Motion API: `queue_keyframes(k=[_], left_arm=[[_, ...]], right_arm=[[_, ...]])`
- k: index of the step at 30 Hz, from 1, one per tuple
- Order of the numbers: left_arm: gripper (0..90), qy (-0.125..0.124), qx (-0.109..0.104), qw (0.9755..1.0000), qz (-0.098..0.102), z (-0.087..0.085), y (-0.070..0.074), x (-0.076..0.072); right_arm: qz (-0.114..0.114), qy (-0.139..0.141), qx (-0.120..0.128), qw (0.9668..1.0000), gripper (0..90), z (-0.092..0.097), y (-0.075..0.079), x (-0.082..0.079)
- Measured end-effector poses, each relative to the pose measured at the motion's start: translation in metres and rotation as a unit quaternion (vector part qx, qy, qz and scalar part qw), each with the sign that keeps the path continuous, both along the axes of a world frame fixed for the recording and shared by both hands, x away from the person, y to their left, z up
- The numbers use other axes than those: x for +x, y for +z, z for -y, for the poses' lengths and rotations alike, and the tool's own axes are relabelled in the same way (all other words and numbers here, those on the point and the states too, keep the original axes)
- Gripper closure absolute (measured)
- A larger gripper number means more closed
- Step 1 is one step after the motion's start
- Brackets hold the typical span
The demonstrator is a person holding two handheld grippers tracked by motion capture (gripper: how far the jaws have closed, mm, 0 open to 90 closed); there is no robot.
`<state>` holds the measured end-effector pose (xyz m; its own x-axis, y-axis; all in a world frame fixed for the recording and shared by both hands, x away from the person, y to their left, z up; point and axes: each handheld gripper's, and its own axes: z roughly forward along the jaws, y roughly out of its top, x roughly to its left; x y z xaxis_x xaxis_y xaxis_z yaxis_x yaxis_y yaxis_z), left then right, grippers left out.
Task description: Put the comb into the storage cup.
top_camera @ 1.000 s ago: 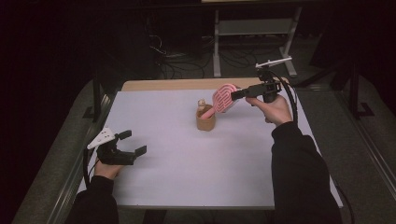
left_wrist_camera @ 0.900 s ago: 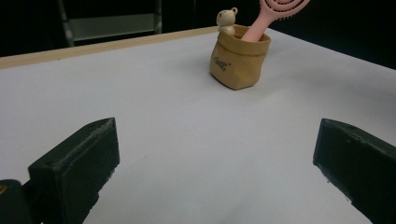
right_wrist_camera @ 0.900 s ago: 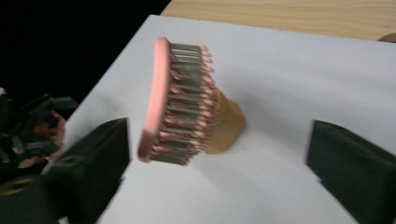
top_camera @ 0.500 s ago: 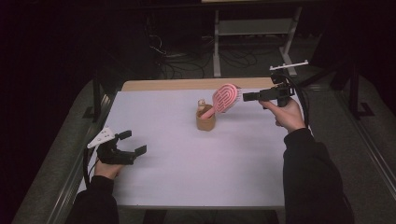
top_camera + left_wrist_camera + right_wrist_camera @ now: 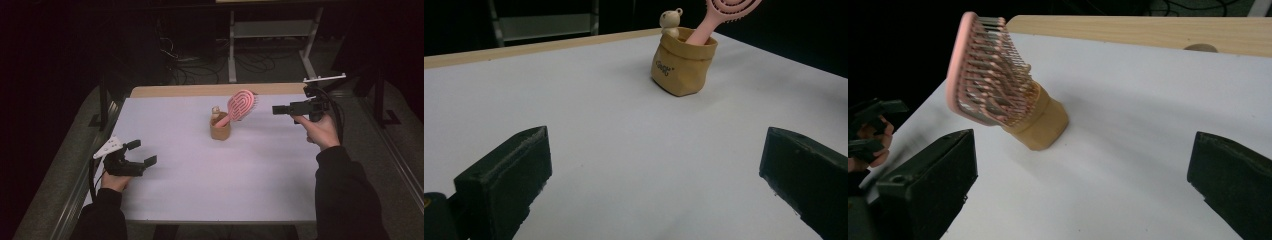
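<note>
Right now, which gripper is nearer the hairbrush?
The right gripper, raised just right of the hairbrush in the pouch. The left gripper sits low at the table's near-left corner, farther off.

A big white table [image 5: 210, 180] sits in the middle of the frame. At the top, a metal shelf stand [image 5: 270, 30] and dark cables [image 5: 200, 62] sit on the floor.

Pink hairbrush [image 5: 241, 106] tilted in tan pouch [image 5: 220, 131]

Pretty dark room, white table [image 5: 210, 190] with a wood edge [image 5: 200, 90], cables [image 5: 200, 70] on the floor and a metal rack [image 5: 270, 30] behind.
</note>
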<state>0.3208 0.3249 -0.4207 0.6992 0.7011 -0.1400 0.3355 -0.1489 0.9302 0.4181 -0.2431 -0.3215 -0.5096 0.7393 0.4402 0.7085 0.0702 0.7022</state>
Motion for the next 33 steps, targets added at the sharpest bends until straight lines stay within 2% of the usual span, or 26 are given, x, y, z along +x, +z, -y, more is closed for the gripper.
queue_keyframes(k=[15,27,33], left_arm=[[0.1,0.002,0.001,1.0,-0.003,-0.001,-0.001,0.0],[0.0,-0.001,0.002,1.0,-0.003,-0.001,-0.002,0.0],[0.0,-0.002,0.003,1.0,-0.004,0.0,-0.002,0.0]], right_arm=[[-0.015,-0.019,0.005,0.9997,0.0,0.03,-0.024,-0.016],[-0.005,-0.025,0.014,0.9996,0.0,0.039,-0.04,-0.034],[-0.003,-0.02,0.019,0.9996,0.0,0.041,-0.048,-0.045]])
